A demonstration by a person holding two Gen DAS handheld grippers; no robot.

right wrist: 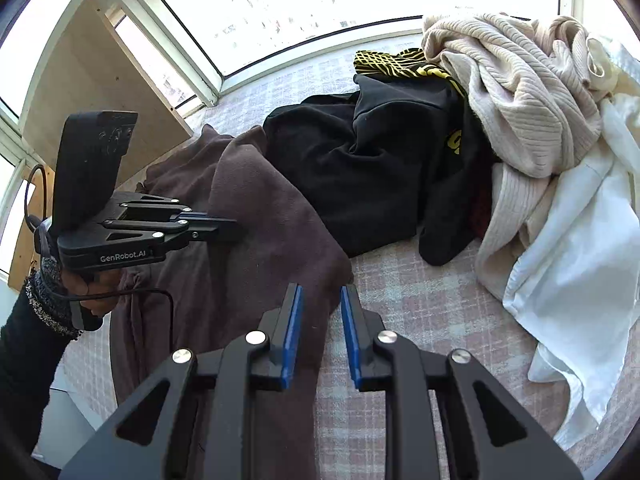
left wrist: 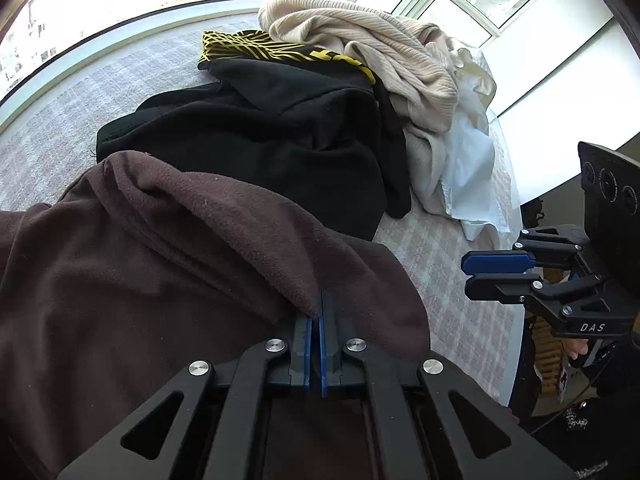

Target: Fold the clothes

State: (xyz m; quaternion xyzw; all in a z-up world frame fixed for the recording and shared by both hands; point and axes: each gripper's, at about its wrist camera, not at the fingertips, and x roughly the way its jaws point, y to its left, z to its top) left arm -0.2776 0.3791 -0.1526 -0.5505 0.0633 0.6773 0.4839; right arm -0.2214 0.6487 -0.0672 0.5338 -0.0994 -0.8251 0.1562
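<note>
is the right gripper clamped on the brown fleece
No, the right gripper stands open above the brown fleece, pads pressing nothing.

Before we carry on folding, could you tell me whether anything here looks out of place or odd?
Nothing looks damaged. The black top, cream sweater and white shirt lie in a crumpled heap, unfolded, behind the brown fleece.

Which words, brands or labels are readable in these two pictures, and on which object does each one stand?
"DAS": white letters on the body of the right gripper, seen from the left wrist camera.
"GenRobot.AI": white letters on the body of the left gripper, seen from the right wrist camera.
Yellow print on the black garment: partly hidden in the folds, cannot be read.
Nothing else readable.
</note>
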